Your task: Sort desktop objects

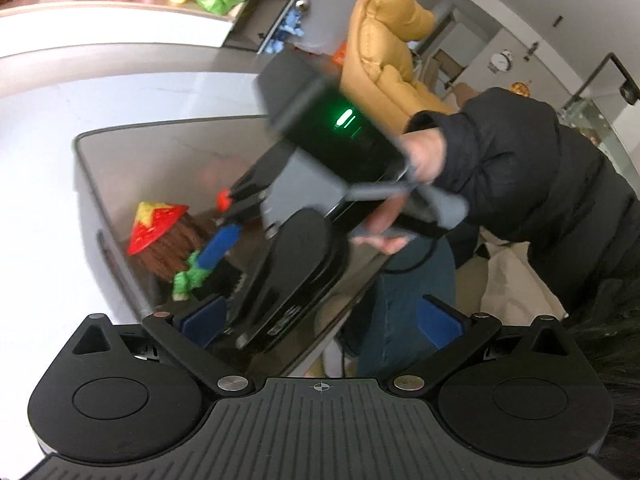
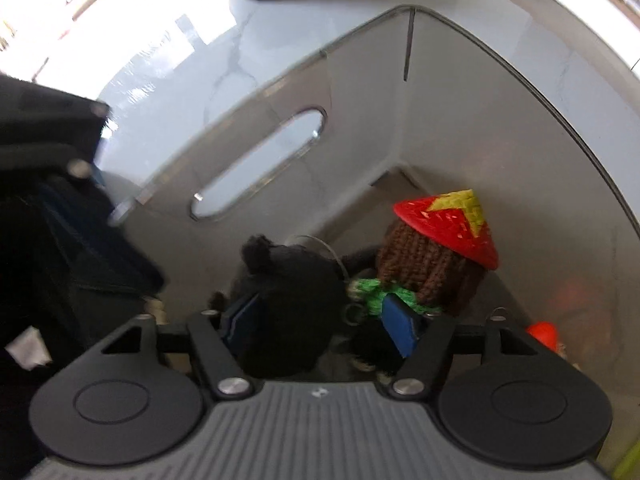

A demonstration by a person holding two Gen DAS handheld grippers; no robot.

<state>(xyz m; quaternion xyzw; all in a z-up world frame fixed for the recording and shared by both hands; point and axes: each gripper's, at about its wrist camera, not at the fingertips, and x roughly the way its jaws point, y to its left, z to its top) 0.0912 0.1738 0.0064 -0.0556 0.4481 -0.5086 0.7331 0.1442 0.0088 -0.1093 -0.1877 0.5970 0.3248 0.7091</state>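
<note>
The right gripper (image 2: 320, 328) points steeply down into a grey storage bin (image 2: 460, 100) that stands on the white marble tabletop (image 2: 168, 64). Its fingers (image 2: 400, 332) stand apart, with a dark plush toy (image 2: 288, 280) between them; the pads do not visibly press on it, so no grip is confirmed. Just beside that toy, inside the same bin, lies a brown knitted doll (image 2: 424, 268) wearing a red-and-yellow conical hat (image 2: 452, 224) and a green scarf (image 2: 372, 288) — the right-hand finger sits close against the scarf. An oval handle slot (image 2: 260, 164) is cut through the bin wall. An orange object (image 2: 544, 332) lies at the bin's far right; its identity cannot be determined. In the left wrist view, the left gripper (image 1: 320, 320) is held above the bin's edge with its blue-padded fingers (image 1: 440, 326) wide apart and nothing between them. A hand (image 1: 428, 152) in a black sleeve (image 1: 520, 168) grips the other tool's handle — motion blur obscures fine detail.
</note>
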